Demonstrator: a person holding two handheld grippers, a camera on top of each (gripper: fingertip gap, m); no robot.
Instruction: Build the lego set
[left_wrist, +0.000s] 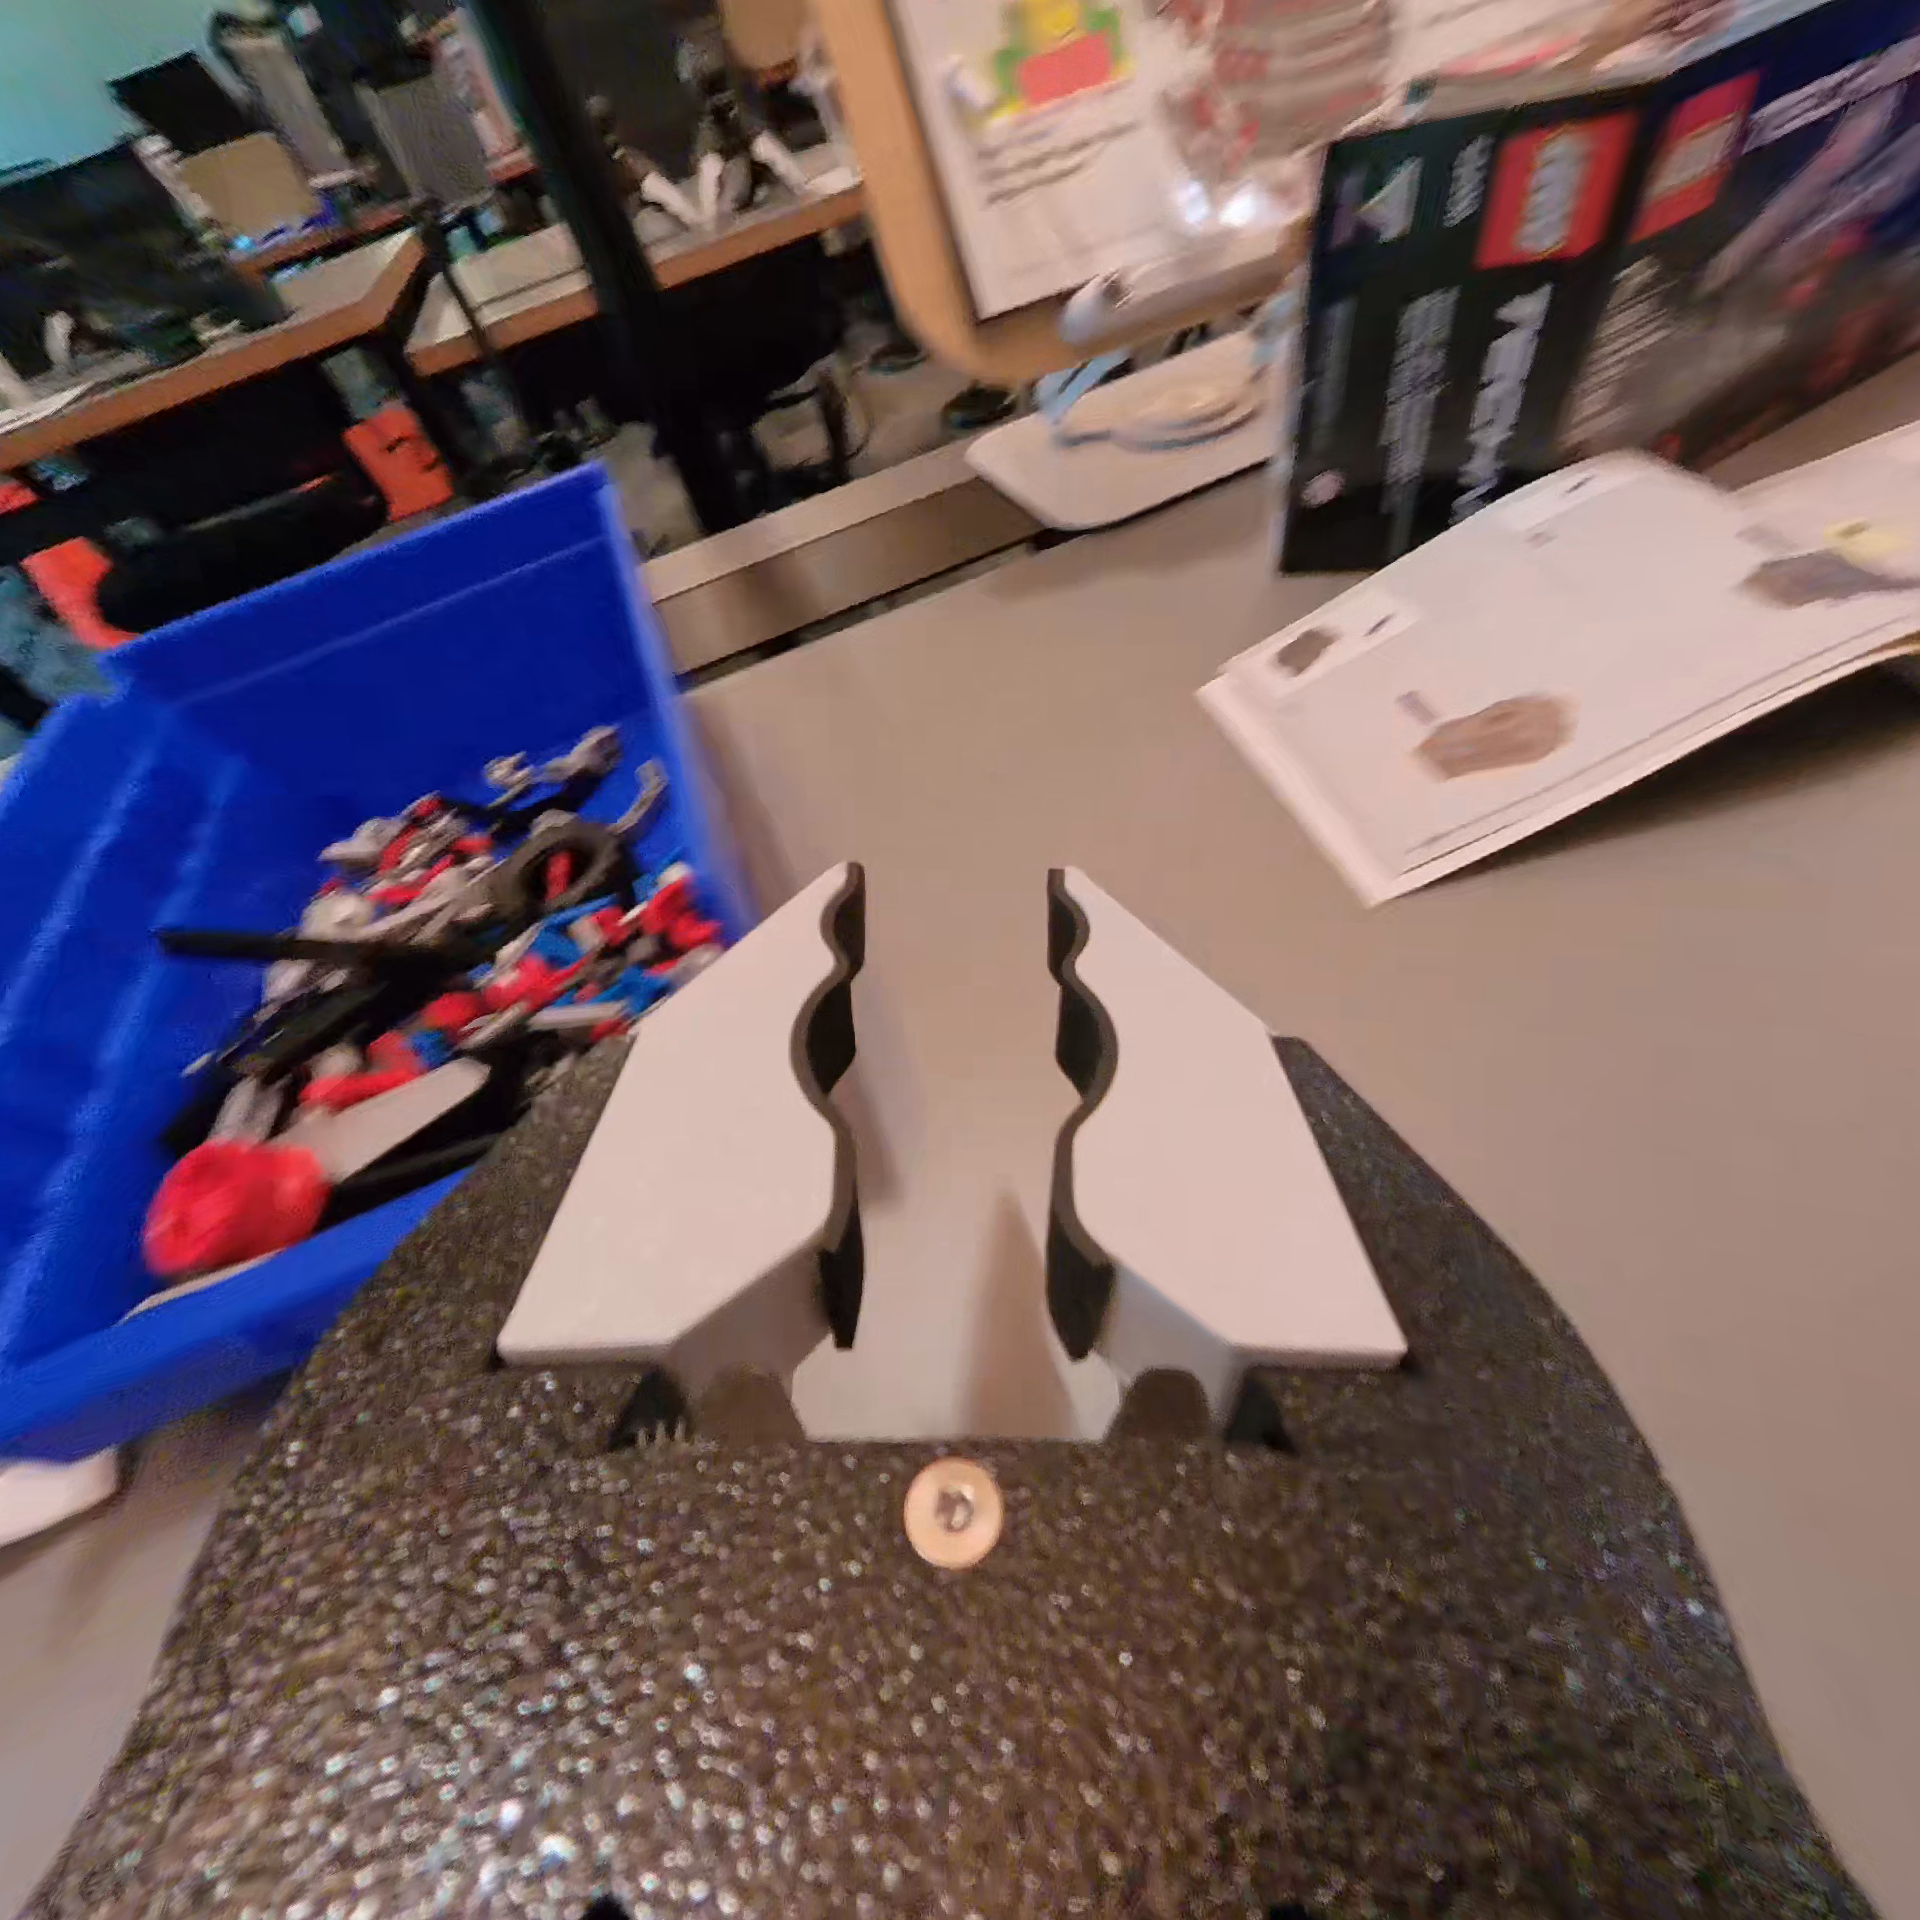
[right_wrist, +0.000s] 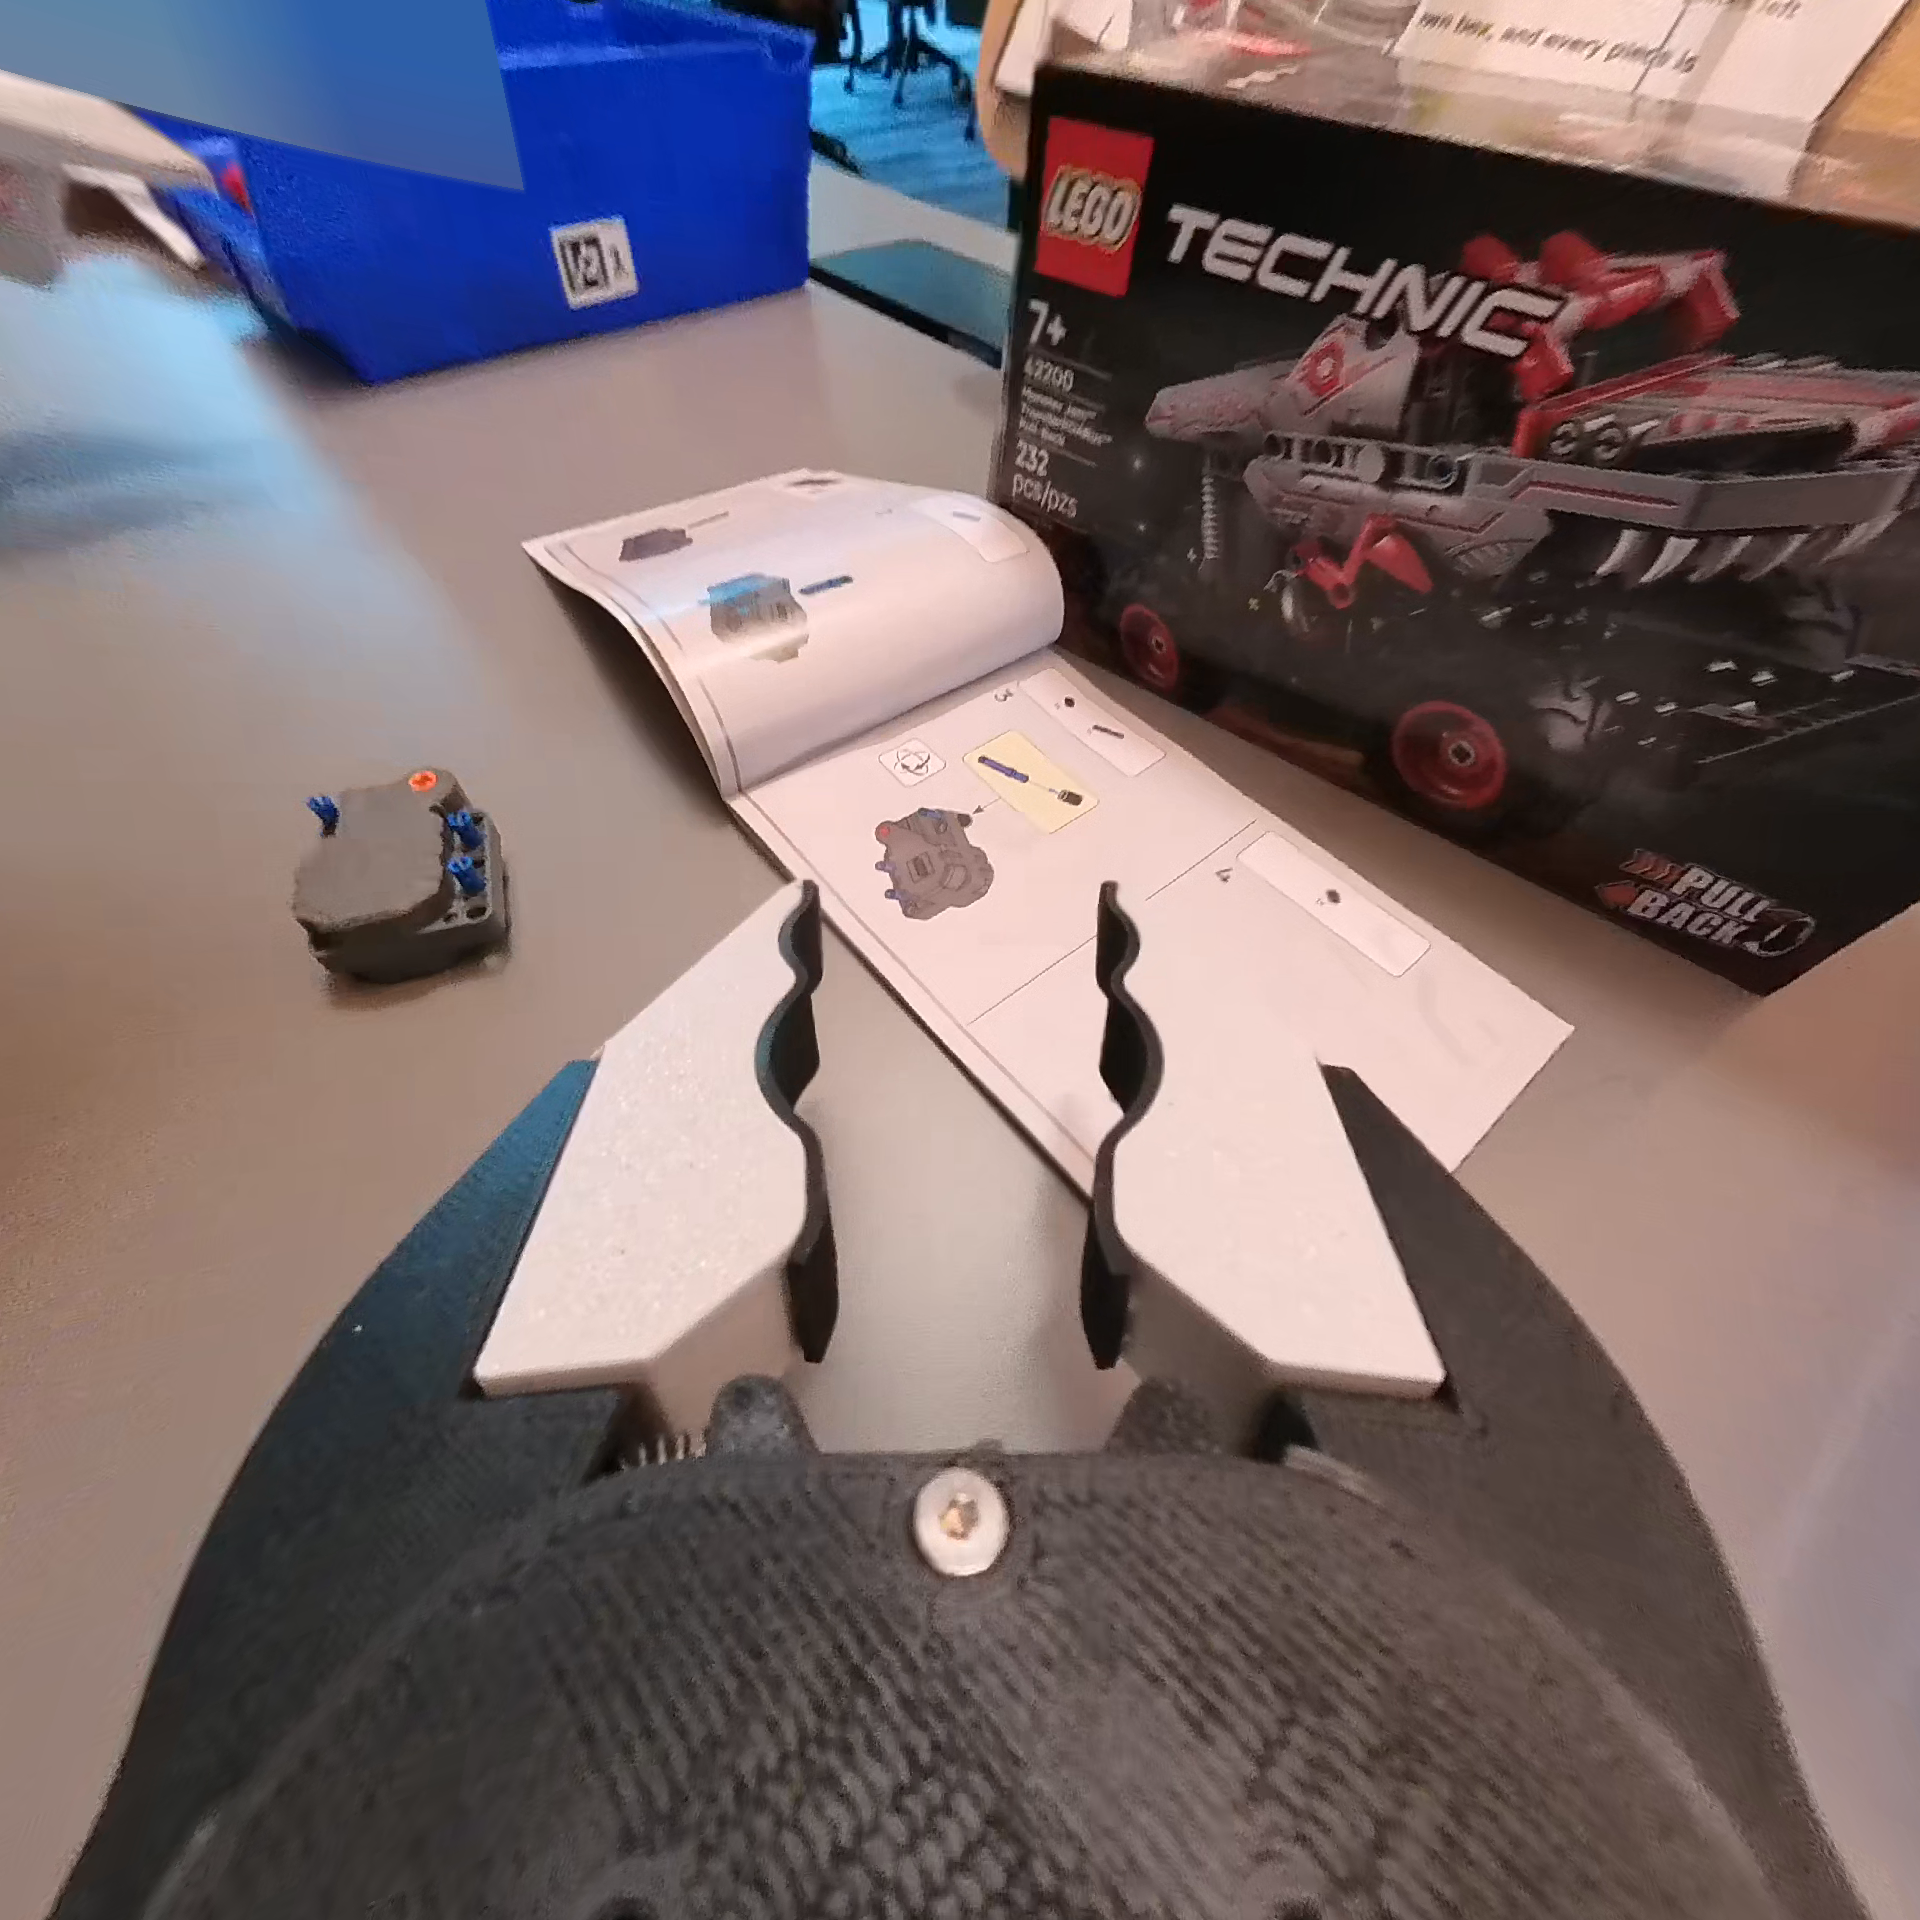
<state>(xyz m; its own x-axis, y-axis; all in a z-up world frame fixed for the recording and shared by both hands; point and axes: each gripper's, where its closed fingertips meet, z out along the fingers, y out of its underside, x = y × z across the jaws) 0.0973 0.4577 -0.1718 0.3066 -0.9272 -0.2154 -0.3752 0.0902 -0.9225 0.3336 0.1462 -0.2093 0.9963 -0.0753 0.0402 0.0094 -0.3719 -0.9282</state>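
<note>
We see the dark grey lego assembly (right_wrist: 400, 883) w/ blue pins lying on the grey table (right_wrist: 260, 1195), left of the open instruction booklet (right_wrist: 1039, 831). Set box (right_wrist: 1455, 468) stands behind it. Blue bin (left_wrist: 343, 748) holds loose pieces (left_wrist: 447, 956). Left gripper (left_wrist: 954, 904) & right gripper (right_wrist: 958, 925): both w/ jaws apart, empty.

We are seeing a smooth matt grey table (right_wrist: 260, 1143), a glossy blue plastic bin (left_wrist: 343, 665), a glossy cardboard box (right_wrist: 1455, 520), a matt paper booklet (right_wrist: 1195, 935), and a matt dark-grey plastic block (right_wrist: 384, 873).
</note>
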